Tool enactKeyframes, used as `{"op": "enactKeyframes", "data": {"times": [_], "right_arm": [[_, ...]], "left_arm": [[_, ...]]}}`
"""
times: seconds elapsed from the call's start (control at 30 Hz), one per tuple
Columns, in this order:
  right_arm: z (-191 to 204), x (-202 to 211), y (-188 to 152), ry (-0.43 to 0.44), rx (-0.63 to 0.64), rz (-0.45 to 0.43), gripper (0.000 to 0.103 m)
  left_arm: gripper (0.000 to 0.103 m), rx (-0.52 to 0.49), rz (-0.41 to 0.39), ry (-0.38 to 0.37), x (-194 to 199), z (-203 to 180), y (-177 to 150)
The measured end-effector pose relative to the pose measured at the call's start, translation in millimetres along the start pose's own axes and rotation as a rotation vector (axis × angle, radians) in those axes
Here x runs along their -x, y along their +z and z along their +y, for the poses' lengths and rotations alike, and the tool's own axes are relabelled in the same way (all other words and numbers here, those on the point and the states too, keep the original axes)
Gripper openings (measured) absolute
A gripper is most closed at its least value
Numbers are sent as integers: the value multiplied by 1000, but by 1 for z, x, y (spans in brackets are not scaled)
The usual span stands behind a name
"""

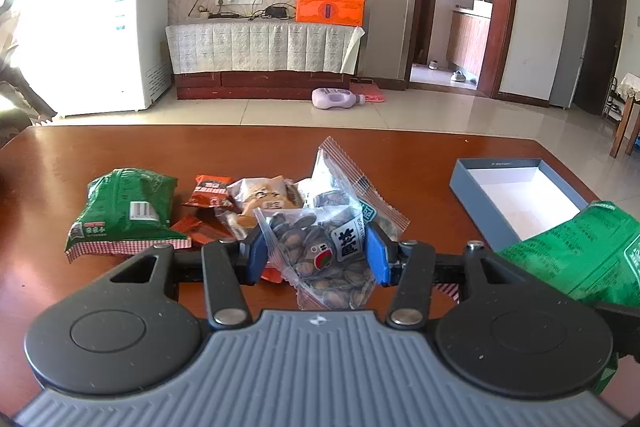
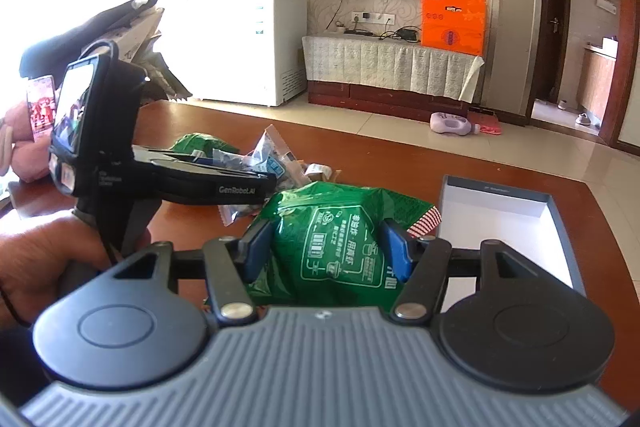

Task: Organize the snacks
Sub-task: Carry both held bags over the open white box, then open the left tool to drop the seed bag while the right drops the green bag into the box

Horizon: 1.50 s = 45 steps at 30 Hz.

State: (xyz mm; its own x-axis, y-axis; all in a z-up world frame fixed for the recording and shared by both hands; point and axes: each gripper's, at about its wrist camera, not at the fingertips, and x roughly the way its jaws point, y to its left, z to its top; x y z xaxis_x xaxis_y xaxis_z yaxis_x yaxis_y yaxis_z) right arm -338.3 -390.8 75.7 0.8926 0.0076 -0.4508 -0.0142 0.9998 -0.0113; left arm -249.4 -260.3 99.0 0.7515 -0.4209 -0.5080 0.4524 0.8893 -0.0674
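left wrist view. the left gripper (image 1: 316,253) was clamped on a clear bag of sunflower seeds (image 1: 320,247), blue pads pressing its two sides, the bag standing upright between them with its long axis running top to bottom and its lower end hanging below the pads, lifted off the wooden table (image 1: 80,155). the open grey-blue box (image 1: 516,195), white inside and empty as far as could be seen, lay ahead and to the right of the fingers. the remaining pile lay just beyond the fingers to the left: a green snack bag (image 1: 128,211), an orange-red packet (image 1: 210,191), a pale wrapped cake (image 1: 266,199).

right wrist view. the right gripper (image 2: 326,247) was closed on a green noodle-snack bag (image 2: 340,247), pads squeezing its flanks, the bag bulging forward between them. the box (image 2: 560,227) sat just right of these fingers, its near corner beside the bag's red-checked edge. judged nearer the box: the right hand; the left gripper (image 2: 256,187) sat further to the left, over the pile.
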Motion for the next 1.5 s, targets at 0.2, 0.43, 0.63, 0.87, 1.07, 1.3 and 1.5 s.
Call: {"op": "enactKeyframes", "data": {"times": [0.2,0.43,0.63,0.87,1.07,1.3,1.5], "right_arm": [[-8,7,0,-22,-18,-16,62],[-29,15,-4,-64,-50,-31,61],[-59,22,-8,-110,-111,-41,61],[-87,19,-12,-152,-158,-30,61],[-99,11,-22,-172,-165,23,61],[-107,5,-27,-204,-150,65,61],[-114,-10,-31,-216,-111,126,61]], "left_arm": [[56,-26,-4,-21,0,-20,3],[56,-48,-10,-75,-8,-48,14],[56,-90,-18,-126,-25,-84,27],[56,-122,-16,-174,-48,-123,45],[56,-165,-13,-213,-74,-164,53],[55,-191,21,-261,-111,-209,47],[56,-210,71,-281,-146,-228,37]]}}
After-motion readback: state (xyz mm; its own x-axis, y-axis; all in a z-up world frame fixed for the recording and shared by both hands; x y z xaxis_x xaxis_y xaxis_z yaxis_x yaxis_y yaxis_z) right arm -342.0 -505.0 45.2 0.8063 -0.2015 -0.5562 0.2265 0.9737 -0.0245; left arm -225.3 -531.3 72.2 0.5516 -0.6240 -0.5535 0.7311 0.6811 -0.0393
